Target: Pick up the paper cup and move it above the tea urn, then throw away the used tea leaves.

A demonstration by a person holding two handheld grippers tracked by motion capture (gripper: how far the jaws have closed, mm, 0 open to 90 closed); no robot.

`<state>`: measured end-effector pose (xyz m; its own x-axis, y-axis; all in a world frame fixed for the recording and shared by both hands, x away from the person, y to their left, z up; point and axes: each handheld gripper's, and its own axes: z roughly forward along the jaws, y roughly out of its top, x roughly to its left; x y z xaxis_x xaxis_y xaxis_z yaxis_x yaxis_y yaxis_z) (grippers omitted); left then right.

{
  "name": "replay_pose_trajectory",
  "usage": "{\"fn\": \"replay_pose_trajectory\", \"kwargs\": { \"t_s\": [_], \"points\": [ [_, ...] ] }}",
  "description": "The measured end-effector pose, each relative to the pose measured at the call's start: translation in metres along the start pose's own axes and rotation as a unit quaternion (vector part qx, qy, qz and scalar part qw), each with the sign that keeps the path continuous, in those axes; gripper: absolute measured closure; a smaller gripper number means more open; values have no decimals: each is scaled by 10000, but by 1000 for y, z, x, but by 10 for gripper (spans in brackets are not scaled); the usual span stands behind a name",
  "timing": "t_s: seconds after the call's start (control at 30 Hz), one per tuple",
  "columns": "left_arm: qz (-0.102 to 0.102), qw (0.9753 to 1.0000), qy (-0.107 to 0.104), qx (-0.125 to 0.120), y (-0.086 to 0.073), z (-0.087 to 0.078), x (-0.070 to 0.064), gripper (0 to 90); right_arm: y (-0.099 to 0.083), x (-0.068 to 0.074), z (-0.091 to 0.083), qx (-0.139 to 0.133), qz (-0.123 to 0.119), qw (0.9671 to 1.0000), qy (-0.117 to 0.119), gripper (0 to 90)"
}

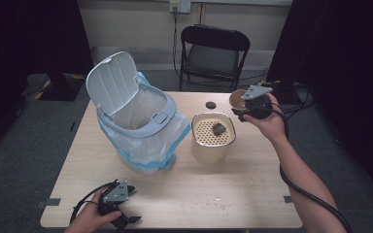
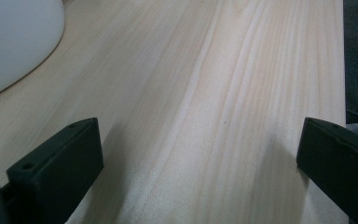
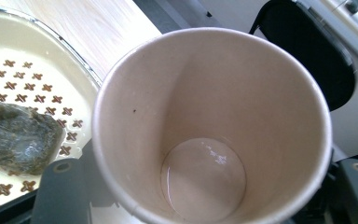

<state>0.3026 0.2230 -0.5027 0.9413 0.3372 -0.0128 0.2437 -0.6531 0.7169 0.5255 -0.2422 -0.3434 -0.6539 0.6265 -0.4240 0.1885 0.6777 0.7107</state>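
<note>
While the right gripper (image 1: 245, 112) clamps a paper cup (image 3: 212, 126) at upper right of the high view, the perforated cream container (image 1: 213, 138) sits just lower left of it; the left gripper (image 2: 200, 158) rests wide open, empty, at bottom left.

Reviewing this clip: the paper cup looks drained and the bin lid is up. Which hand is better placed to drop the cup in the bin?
Probably the right. The right gripper already holds the paper cup, raised beside the strainer box, and the open bin sits just past that. The left gripper rests open and empty at the table's near edge.
</note>
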Motion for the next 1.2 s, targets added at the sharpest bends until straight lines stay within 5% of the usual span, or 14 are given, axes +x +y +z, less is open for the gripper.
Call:
{"fn": "replay_pose_trajectory", "kwargs": {
  "t_s": [0.7,1.2],
  "points": [
    [-5,10000,-1,0,0,0,0,0,-6,-6,-12,-209,701,9966,386,280],
    [-38,10000,-2,-25,0,0,0,0,-1,-6,-24,-196,922,9938,597,279]
  ]
}}
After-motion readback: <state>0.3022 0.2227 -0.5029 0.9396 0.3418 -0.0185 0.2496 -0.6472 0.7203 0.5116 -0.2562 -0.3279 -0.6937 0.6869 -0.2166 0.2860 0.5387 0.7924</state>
